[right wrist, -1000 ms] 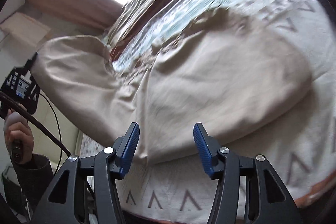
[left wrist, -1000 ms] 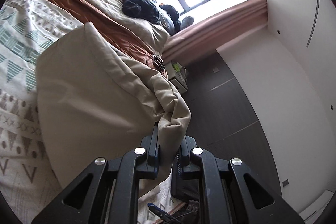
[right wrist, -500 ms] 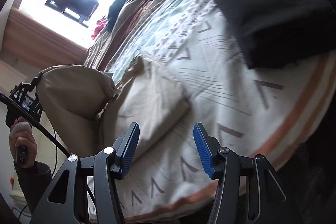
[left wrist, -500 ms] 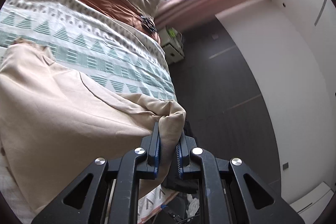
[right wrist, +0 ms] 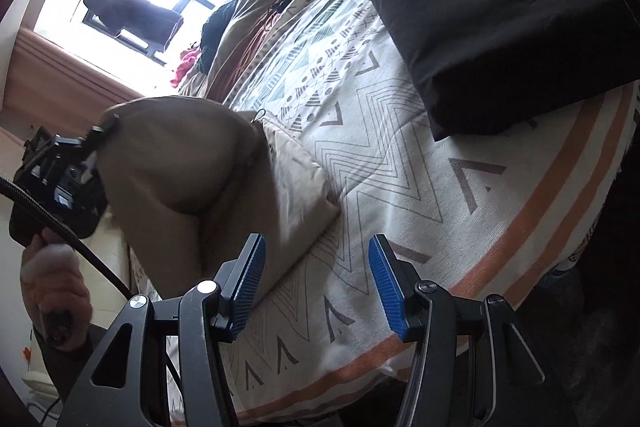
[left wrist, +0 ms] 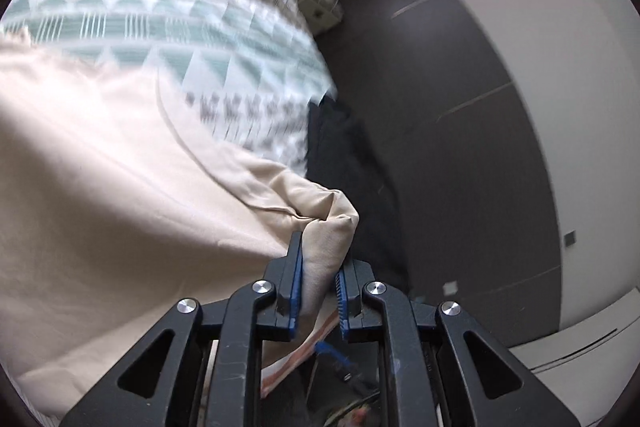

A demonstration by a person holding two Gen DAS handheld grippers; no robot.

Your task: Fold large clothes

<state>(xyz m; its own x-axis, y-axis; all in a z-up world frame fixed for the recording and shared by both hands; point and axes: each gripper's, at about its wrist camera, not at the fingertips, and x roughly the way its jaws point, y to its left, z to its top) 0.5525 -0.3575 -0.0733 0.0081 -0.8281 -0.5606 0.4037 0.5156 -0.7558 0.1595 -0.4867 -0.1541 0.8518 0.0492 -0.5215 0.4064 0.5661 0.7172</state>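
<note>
While its blue-padded jaws pinch a bunched corner of the large beige cloth garment [left wrist: 120,195], the left tool [left wrist: 318,287] holds that corner lifted beside the bed's edge. From there the garment drapes down onto the white quilted bedspread with grey and teal geometric print [right wrist: 400,163]. Above the bedspread the right tool [right wrist: 316,275] hovers released, gripping nothing. A black folded cloth [right wrist: 488,11] lies farther along the bed.

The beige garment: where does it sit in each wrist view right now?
Left wrist: beige garment fills the left half, its corner pinched in the left gripper.
Right wrist: centre-left, lifted over the bed.
Shared landmark: patterned bedspread.
</note>
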